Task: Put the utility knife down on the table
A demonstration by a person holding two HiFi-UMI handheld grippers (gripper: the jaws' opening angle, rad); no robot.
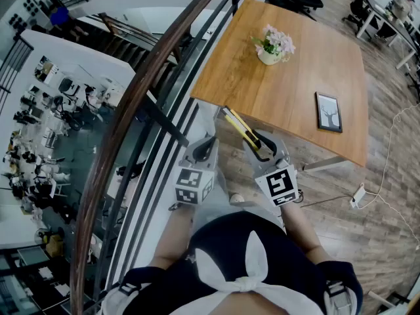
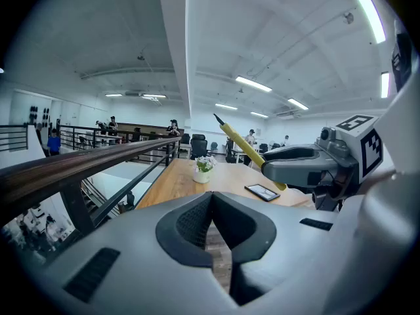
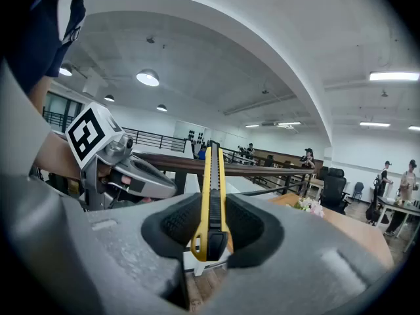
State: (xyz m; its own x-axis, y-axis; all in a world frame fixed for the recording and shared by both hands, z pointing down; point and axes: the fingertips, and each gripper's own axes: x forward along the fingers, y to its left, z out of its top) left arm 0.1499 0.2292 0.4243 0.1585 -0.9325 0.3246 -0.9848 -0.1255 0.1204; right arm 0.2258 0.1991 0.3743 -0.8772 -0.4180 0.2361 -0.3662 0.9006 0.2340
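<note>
flower pot (image 1: pixel 269 56) on a wooden table (image 1: pixel 295 90)
right tongs (image 3: pixel 211 227) grip a yellow knife (image 3: pixel 210 176); left tongs (image 2: pixel 212 215) closed, empty; office with railing (image 1: pixel 131 107).

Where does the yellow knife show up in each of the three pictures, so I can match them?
Head view: knife just below centre, in the right gripper, tip toward the table edge.
Left gripper view: knife right of centre, slanting up to the left.
Right gripper view: knife dead centre, gripped between the jaws.
Shared landmark: flower pot on the table.
</note>
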